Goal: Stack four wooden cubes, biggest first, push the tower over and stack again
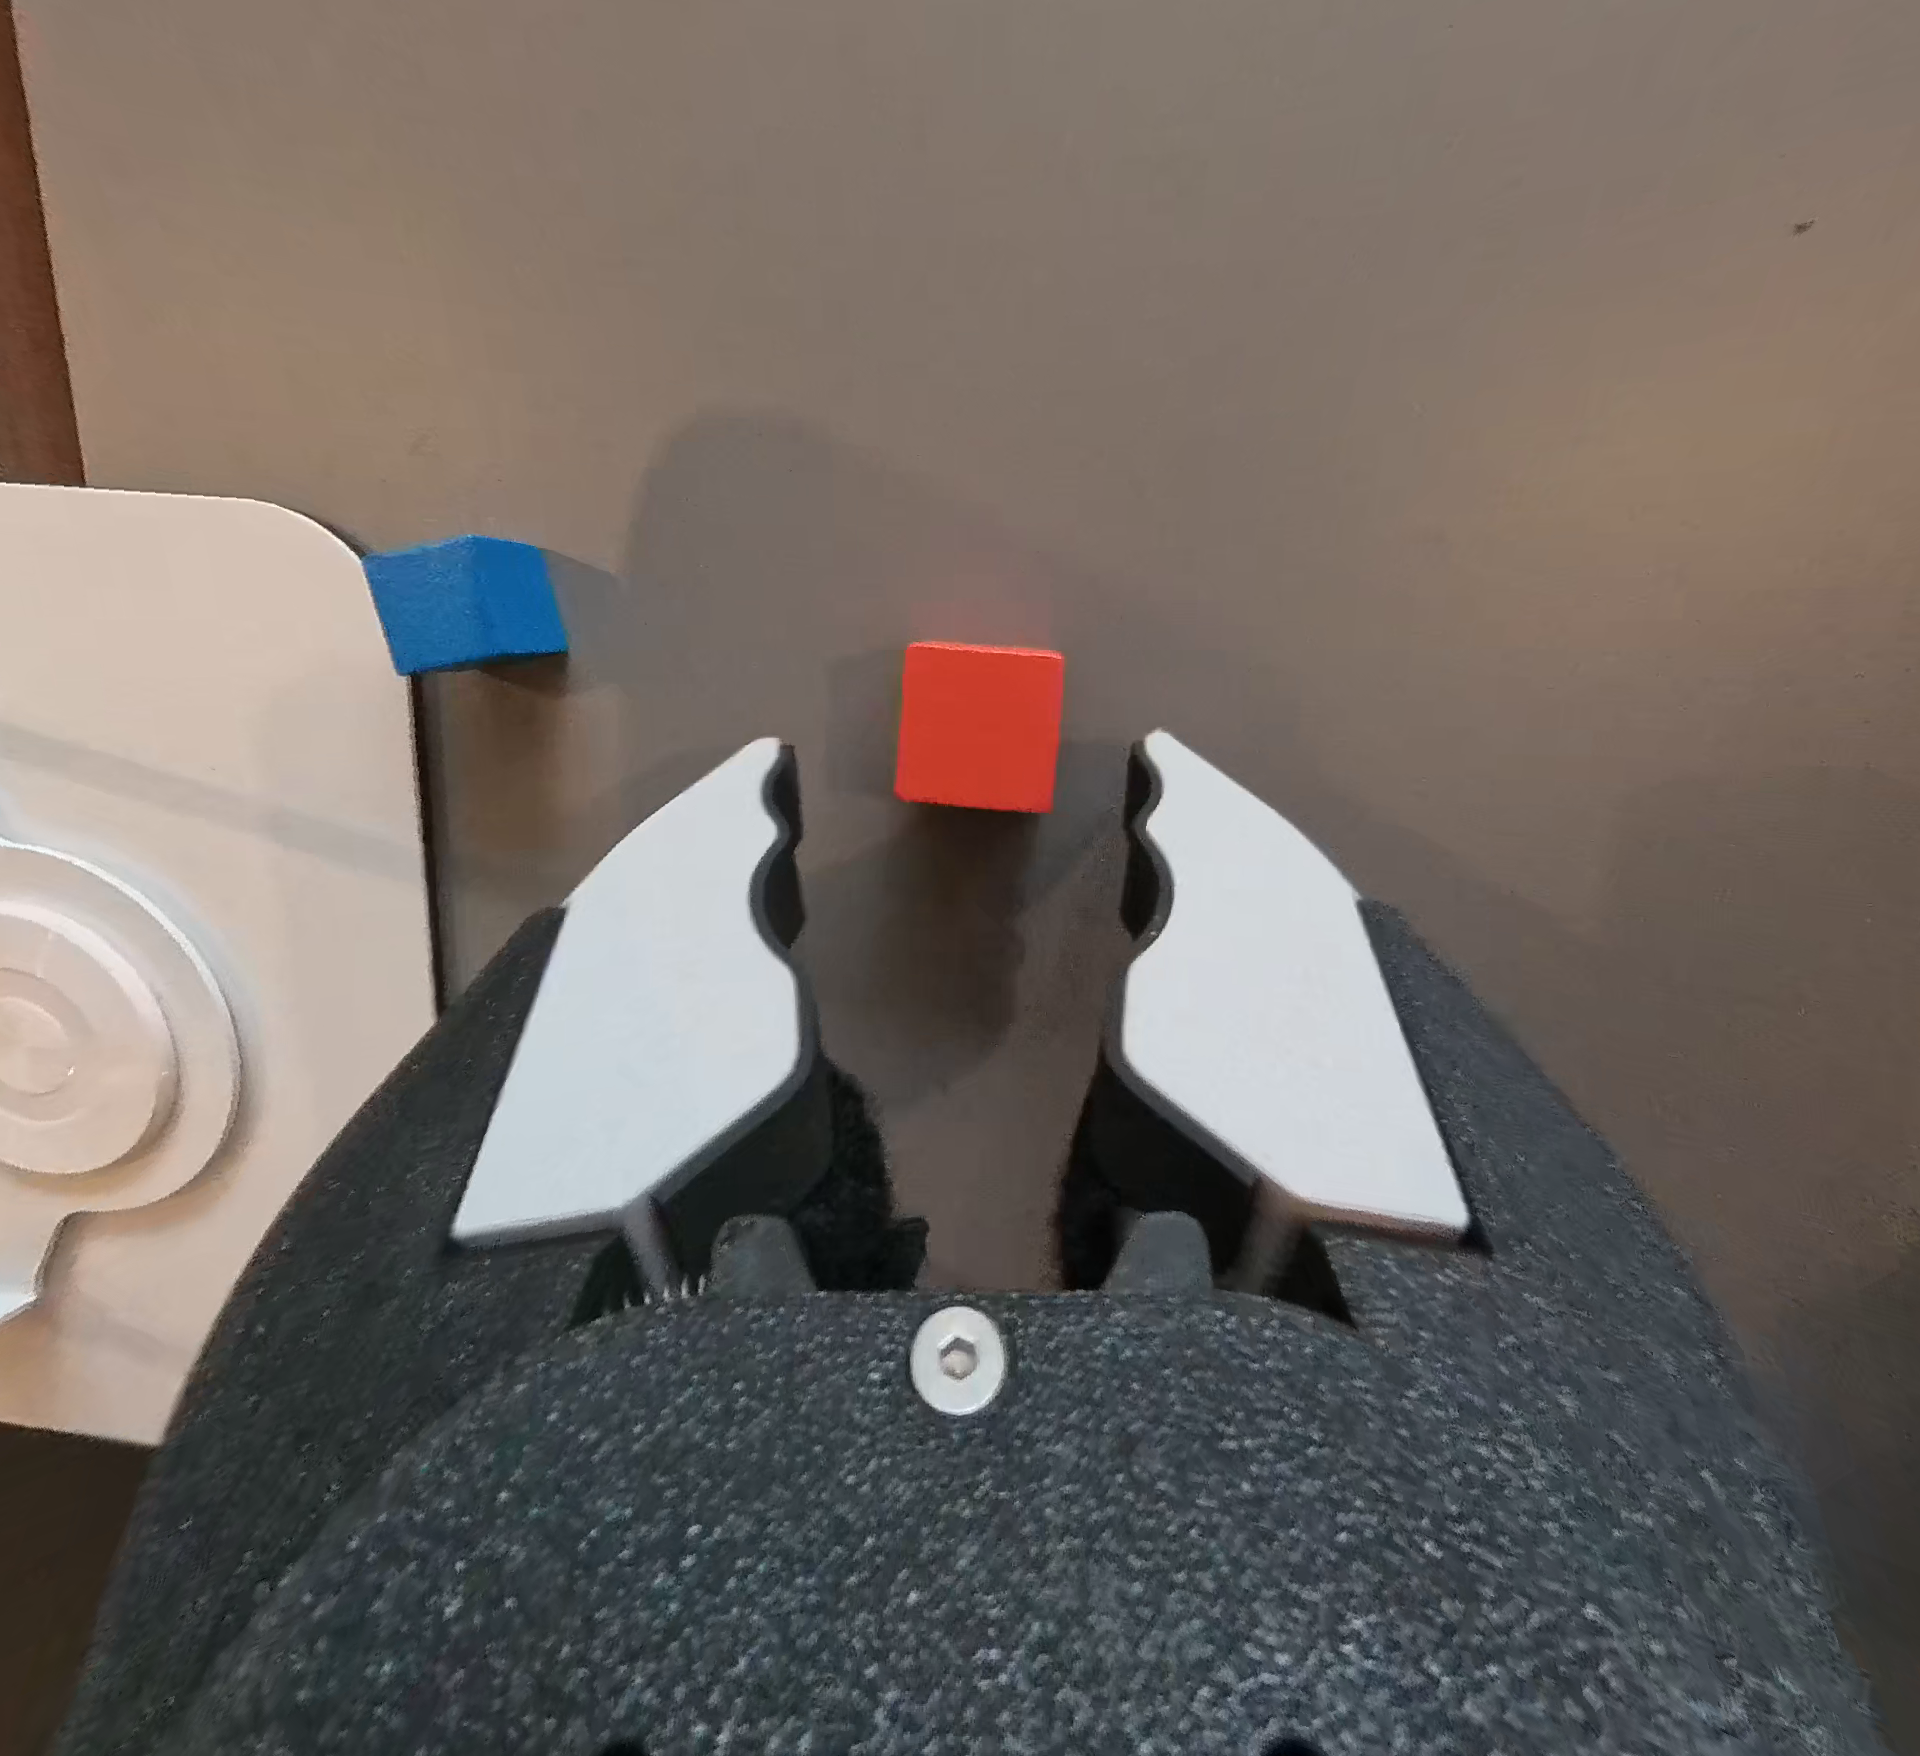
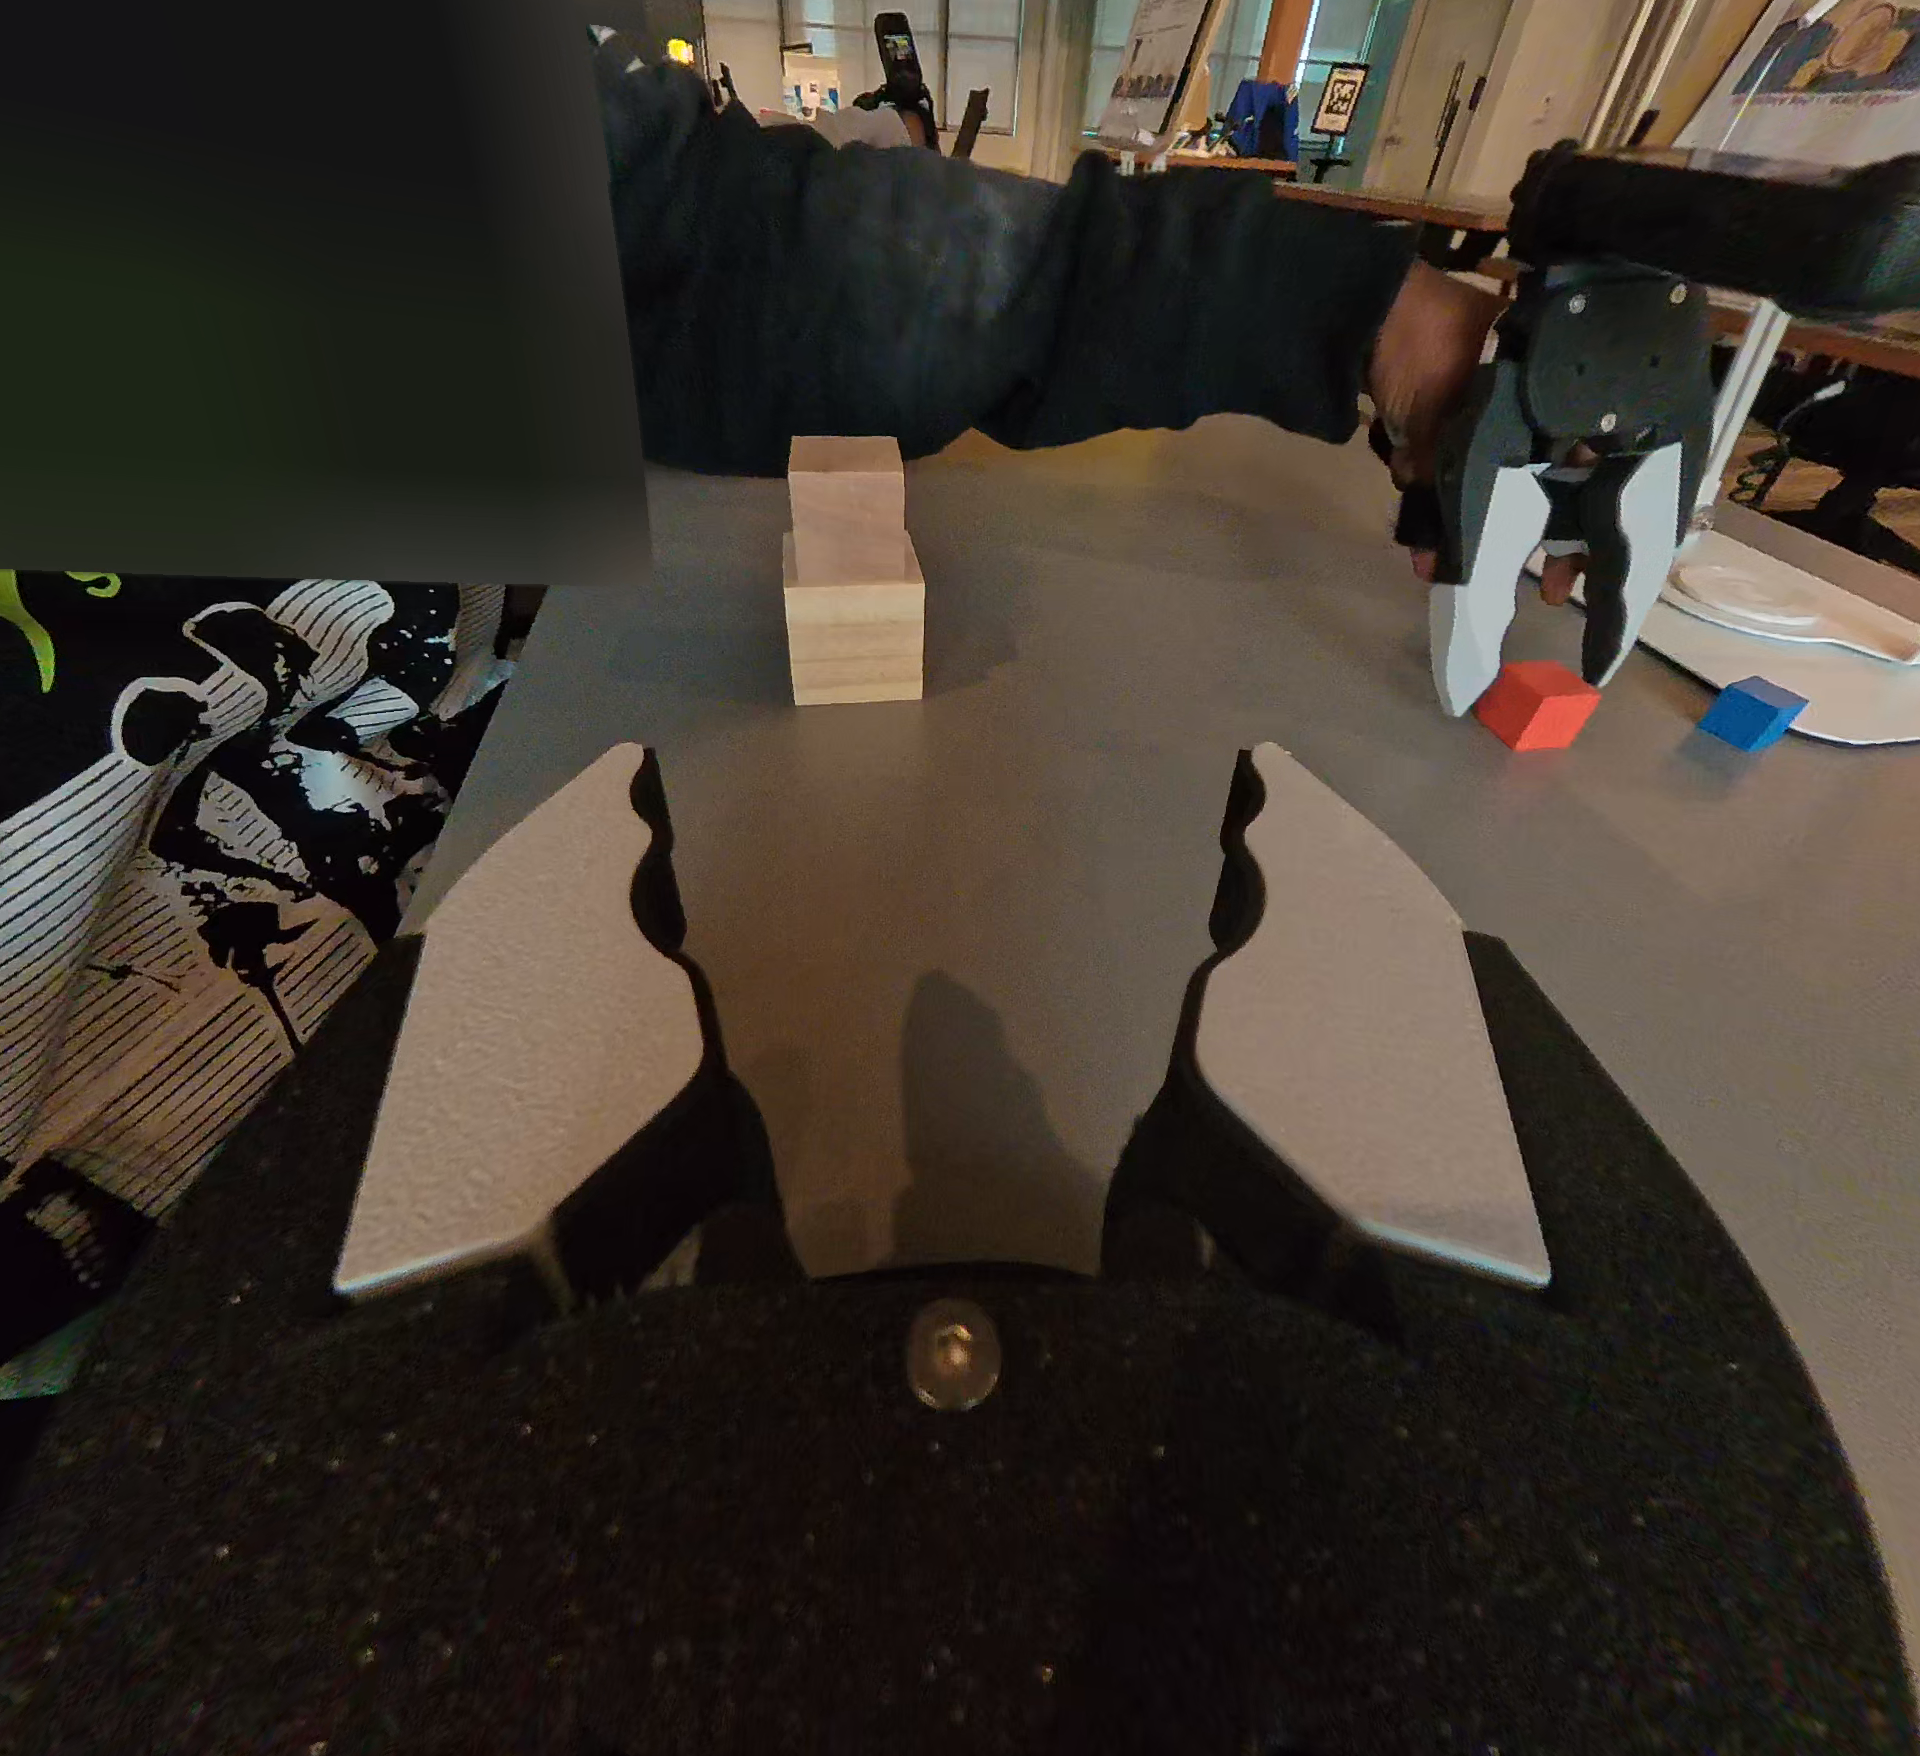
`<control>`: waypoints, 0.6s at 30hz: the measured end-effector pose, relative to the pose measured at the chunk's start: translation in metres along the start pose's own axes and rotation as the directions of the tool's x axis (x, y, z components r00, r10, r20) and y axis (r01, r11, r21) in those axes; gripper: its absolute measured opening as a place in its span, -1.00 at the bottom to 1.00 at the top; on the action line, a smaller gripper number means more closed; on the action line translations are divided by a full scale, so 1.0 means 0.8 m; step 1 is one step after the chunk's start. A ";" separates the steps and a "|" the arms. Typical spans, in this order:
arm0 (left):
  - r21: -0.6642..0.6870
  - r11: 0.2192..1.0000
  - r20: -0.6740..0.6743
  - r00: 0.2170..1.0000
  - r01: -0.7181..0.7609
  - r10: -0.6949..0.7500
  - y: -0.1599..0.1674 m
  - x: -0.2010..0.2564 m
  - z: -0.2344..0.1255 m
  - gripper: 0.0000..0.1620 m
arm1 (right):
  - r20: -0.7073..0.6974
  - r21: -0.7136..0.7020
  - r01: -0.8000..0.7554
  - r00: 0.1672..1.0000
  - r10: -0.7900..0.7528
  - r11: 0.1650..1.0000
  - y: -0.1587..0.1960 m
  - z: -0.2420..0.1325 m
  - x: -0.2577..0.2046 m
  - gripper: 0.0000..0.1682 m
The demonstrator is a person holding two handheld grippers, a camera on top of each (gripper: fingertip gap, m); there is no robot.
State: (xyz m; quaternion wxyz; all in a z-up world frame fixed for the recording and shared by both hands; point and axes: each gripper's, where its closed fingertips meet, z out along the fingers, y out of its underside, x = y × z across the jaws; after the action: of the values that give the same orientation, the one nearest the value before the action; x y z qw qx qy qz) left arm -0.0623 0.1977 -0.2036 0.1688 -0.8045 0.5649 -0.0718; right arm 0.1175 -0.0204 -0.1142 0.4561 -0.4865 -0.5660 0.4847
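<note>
In the left wrist view, a small red cube (image 1: pixel 979 727) lies on the grey table just ahead of my open left gripper (image 1: pixel 966 761), centred on the gap between the fingertips. A blue cube (image 1: pixel 465 603) lies farther left against a white plate. In the right wrist view, two plain wooden cubes are stacked: a large one (image 2: pixel 854 641) with a smaller one (image 2: pixel 846 506) on top. My right gripper (image 2: pixel 940 771) is open and empty, low over the table in front of the stack. The left gripper (image 2: pixel 1527 678) shows at the right, its fingers straddling the red cube (image 2: pixel 1536 705), near the blue cube (image 2: pixel 1752 712).
A white base plate (image 1: pixel 197 833) with a round fitting lies at the left, also in the right wrist view (image 2: pixel 1766 646). A person's dark sleeve (image 2: pixel 987 293) reaches across behind the stack. A patterned cloth (image 2: pixel 208 823) hangs past the table's left edge.
</note>
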 end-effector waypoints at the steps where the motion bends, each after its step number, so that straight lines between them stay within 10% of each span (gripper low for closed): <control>1: 0.005 1.000 0.000 1.000 -0.004 0.004 0.000 0.000 0.002 -0.37 | -0.001 0.002 0.000 1.000 0.000 1.000 0.000 0.000 0.000 0.20; 3: 0.026 1.000 -0.001 1.000 -0.008 0.008 -0.002 0.000 0.002 -0.66 | -0.002 0.004 -0.002 1.000 0.002 1.000 0.000 -0.001 0.000 0.20; 18: 0.080 0.995 0.058 0.996 0.065 -0.070 0.020 0.085 -0.136 -0.66 | 0.000 -0.005 0.005 1.000 -0.005 1.000 0.001 0.001 -0.001 0.16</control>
State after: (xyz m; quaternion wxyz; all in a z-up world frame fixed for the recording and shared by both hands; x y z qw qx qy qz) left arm -0.0855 0.1083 -0.1127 0.2146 -0.8179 0.5286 -0.0747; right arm 0.1171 -0.0209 -0.1148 0.4560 -0.4862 -0.5683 0.4825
